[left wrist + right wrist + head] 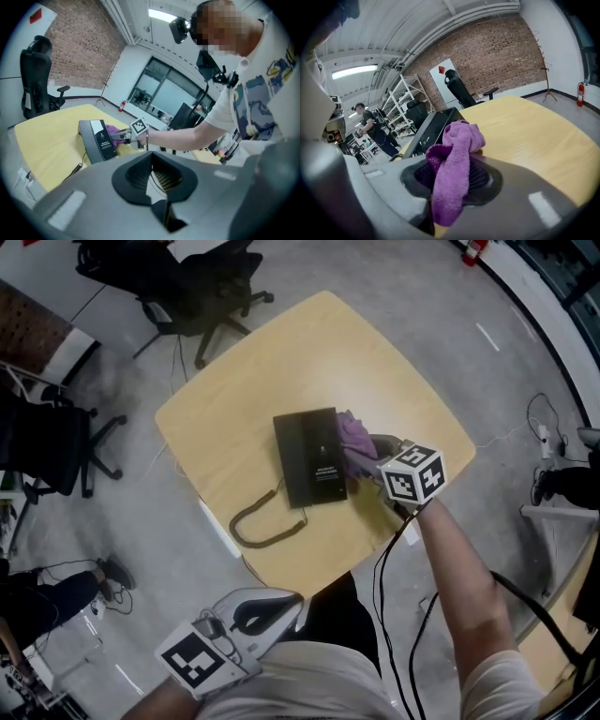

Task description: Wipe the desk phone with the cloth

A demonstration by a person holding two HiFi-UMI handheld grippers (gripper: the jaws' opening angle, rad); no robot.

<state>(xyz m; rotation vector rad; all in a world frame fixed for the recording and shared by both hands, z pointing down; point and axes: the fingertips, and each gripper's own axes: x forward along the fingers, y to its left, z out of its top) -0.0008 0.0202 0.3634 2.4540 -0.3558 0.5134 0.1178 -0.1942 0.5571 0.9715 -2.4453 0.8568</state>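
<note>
Head view, from the left: a black office chair [49, 448] stands on the grey floor [141, 521], well clear of the table's left corner, and a second chair [204, 285] stands off the far-left edge. The left gripper [286, 604] hangs low by the person's body, outside the table's near edge and apart from everything on it. In the left gripper view its jaws are pressed together with nothing between them [152, 180].

On the wooden table [375, 362], a coiled cord [261, 524] loops from the phone's near-left corner toward the near-left edge and stops short of it. The black desk phone [311, 457] lies flat near the middle of the top, a little nearer the person than the far corner, with bare wood on all sides.

A purple cloth [351, 441] is bunched against the phone's right edge, touching it. The right gripper [364, 463] reaches in from the right over the table and pinches this cloth. In the right gripper view the cloth [454, 164] fills the space between the jaws, one end hanging down, the other lumped up just beside the phone's [433, 129] raised side.

To the right of the cloth the tabletop is bare out to its right corner, and the far half is bare too. Cables trail on the floor beyond the right edge.
</note>
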